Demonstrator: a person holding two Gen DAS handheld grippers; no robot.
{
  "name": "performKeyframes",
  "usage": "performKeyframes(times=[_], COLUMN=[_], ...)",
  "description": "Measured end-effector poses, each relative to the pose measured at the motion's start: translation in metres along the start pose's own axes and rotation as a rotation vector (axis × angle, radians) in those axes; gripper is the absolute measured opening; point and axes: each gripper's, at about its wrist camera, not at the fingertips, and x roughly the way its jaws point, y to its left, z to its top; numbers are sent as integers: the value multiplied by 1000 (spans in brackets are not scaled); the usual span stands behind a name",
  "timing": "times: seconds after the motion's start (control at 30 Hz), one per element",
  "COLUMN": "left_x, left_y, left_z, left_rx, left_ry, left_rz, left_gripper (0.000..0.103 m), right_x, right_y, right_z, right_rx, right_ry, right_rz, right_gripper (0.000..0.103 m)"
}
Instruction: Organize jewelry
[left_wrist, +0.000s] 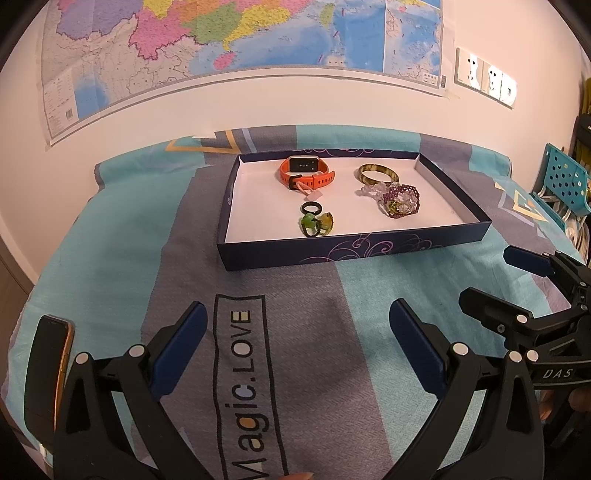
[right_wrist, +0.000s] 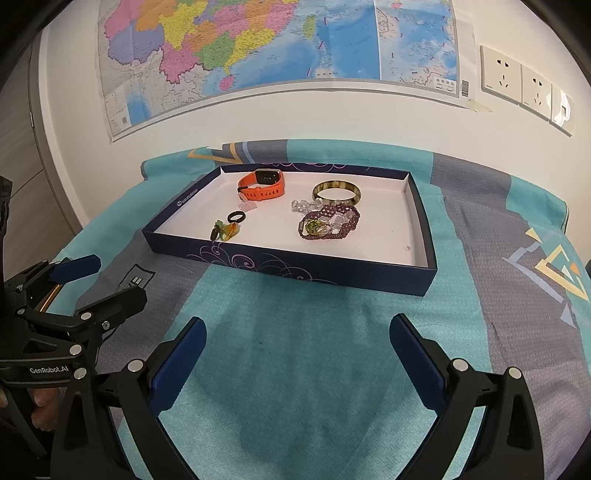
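Both tongs hang over the striped bedspread (right_wrist: 295, 369) with jaws spread wide and nothing between them — the left gripper (left_wrist: 297, 332) above the "Magic.LOVE" print, the right gripper (right_wrist: 297, 347) above a teal stripe. Ahead of them lies a shallow dark-blue box lid (right_wrist: 295, 264) holding the jewelry: an orange watch (right_wrist: 263, 185) at the back, an amber bangle (right_wrist: 336, 192) beside it, a purple beaded bracelet (right_wrist: 332, 223), and small rings (right_wrist: 227, 227) nearer the front. A phone (left_wrist: 50, 369) lies at the left gripper's side.
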Motion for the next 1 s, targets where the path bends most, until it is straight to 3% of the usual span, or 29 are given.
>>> performKeyframes(times=[1.0], left_x=[2], left_y=[-2], left_z=[-1], left_rx=[2], left_ry=[9], left_rz=[-3], left_gripper=[97], right_x=[2], right_y=[0], right_z=[0], right_rx=[-3], right_ry=[5], right_rz=[0], right_gripper=[96])
